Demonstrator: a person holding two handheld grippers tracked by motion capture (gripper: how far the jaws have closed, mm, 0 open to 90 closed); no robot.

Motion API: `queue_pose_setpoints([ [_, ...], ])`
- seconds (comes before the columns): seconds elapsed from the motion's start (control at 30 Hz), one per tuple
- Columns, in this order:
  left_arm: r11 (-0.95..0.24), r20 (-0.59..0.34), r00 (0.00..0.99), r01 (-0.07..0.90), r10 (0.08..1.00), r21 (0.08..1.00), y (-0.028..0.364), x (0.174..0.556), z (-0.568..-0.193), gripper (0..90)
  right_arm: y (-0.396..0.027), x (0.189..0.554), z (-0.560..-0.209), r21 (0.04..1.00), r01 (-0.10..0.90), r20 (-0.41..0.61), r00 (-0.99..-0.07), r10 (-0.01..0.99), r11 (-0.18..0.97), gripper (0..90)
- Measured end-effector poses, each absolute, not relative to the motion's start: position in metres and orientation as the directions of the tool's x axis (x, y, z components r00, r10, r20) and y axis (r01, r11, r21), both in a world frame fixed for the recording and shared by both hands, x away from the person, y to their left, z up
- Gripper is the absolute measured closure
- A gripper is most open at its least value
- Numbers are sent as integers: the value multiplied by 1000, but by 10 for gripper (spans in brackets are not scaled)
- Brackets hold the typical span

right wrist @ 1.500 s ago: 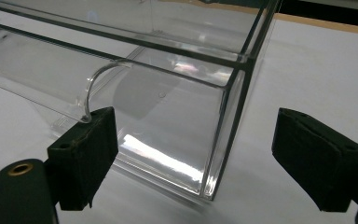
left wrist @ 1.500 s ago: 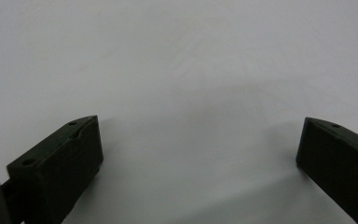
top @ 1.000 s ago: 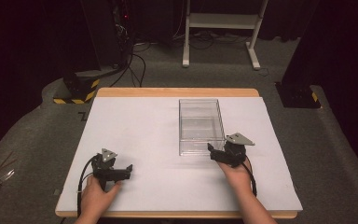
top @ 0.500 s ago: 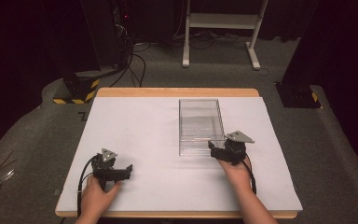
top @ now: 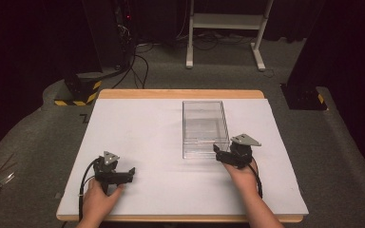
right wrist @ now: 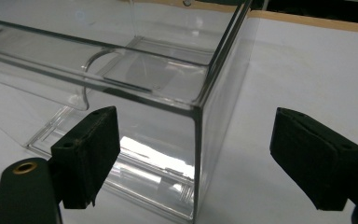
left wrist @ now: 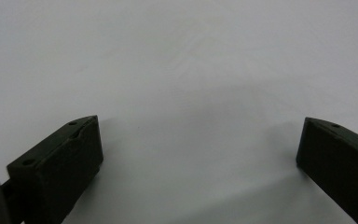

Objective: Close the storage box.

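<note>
With the left gripper (top: 129, 172) idle and wide open on the white counter (top: 147, 128), the right gripper (right wrist: 193, 158) has edged up to the clear plastic box (top: 204, 127) mid-counter, its jaws beginning to close around the near right corner without yet touching it.

The right gripper (top: 217, 151) sits at the near right corner of the clear plastic box (top: 204, 128) on the white tabletop (top: 142, 123), jaws closing. The left gripper (top: 129, 173) rests well apart, near the front edge.
</note>
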State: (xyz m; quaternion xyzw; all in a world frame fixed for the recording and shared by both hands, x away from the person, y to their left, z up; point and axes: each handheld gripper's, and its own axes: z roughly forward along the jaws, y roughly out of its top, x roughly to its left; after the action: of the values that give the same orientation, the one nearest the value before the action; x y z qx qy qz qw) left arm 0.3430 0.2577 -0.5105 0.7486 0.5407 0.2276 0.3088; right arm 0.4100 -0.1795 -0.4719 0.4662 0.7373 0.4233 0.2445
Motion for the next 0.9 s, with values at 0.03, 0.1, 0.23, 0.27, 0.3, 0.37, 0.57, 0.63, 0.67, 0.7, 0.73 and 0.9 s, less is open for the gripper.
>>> queue_pose_setpoints([
  [0.03, -224, 7, 312, 669, 950, 709, 258, 343, -510, 5, -180, 408, -472, 852, 479, 32, -450, 893, 211, 160],
  [0.1, -225, 8, 312, 669, 950, 708, 258, 343, -510, 5, -182, 404, -471, 854, 475, 31, -455, 890, 213, 160],
  [0.23, -224, 7, 312, 669, 950, 709, 258, 343, -511, 5, -186, 396, -470, 859, 467, 33, -461, 887, 211, 160],
  [0.27, -224, 7, 311, 669, 950, 709, 258, 343, -511, 5, -187, 394, -470, 859, 468, 36, -460, 887, 208, 160],
  [0.3, -224, 7, 312, 669, 950, 709, 258, 343, -511, 5, -189, 392, -470, 860, 466, 35, -463, 885, 209, 160],
  [0.37, -224, 7, 312, 669, 950, 708, 258, 343, -511, 5, -193, 388, -470, 862, 463, 39, -462, 886, 204, 161],
  [0.57, -224, 6, 311, 669, 950, 709, 258, 343, -511, 5, -205, 376, -472, 860, 465, 31, -462, 886, 213, 165],
  [0.63, -224, 7, 311, 669, 950, 709, 258, 343, -511, 5, -210, 373, -474, 855, 471, 28, -456, 890, 215, 165],
  [0.67, -224, 7, 311, 669, 950, 709, 258, 343, -511, 5, -212, 372, -475, 854, 474, 27, -454, 891, 216, 165],
  [0.7, -224, 7, 311, 669, 950, 709, 258, 343, -511, 5, -216, 370, -477, 852, 478, 27, -449, 893, 215, 166],
  [0.73, -224, 7, 311, 669, 950, 709, 258, 343, -511, 6, -216, 370, -477, 852, 478, 27, -449, 893, 215, 166],
  [0.9, -220, 4, 308, 668, 951, 711, 257, 343, -511, 5, -234, 364, -486, 834, 504, 14, -426, 905, 224, 170],
])
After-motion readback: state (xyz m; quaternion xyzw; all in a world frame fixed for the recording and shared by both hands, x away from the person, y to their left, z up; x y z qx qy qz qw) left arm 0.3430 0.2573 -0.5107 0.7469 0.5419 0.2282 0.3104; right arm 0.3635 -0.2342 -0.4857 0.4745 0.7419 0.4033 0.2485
